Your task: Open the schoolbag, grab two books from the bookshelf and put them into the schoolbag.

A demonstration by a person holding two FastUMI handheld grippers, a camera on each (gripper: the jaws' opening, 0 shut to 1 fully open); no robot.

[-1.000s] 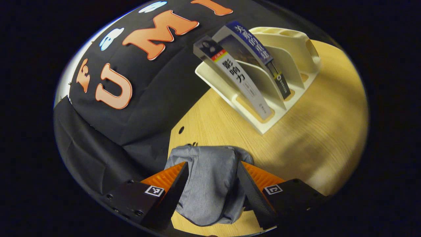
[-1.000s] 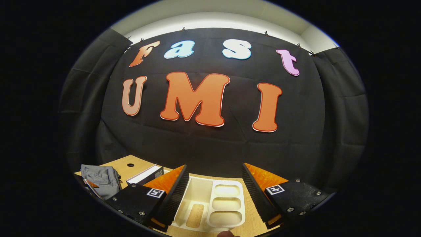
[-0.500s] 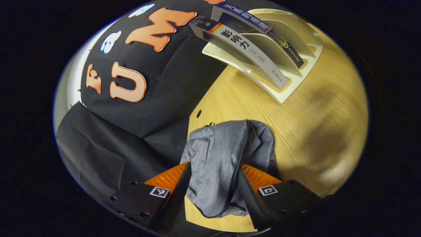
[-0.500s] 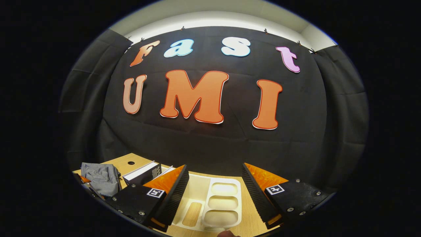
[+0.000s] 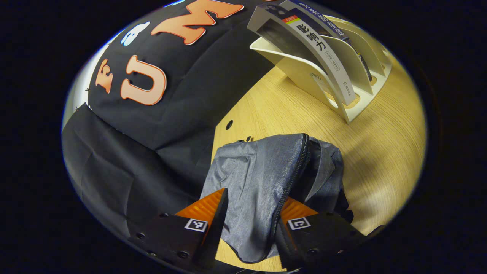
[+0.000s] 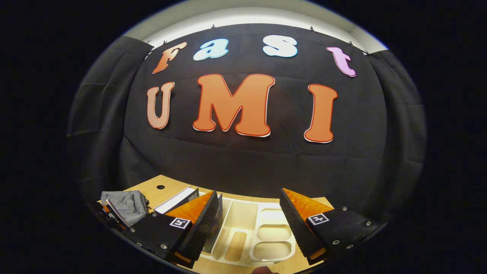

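As left claw (image 5: 251, 224) pinches schoolbag (image 5: 266, 182), zipper parted

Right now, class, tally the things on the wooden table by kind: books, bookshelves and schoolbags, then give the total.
Books: 2, a white-spined book and a blue-spined book, both standing in the rack.
Bookshelves: 1, the cream bookshelf.
Schoolbags: 1, the grey schoolbag.
Total: 4.
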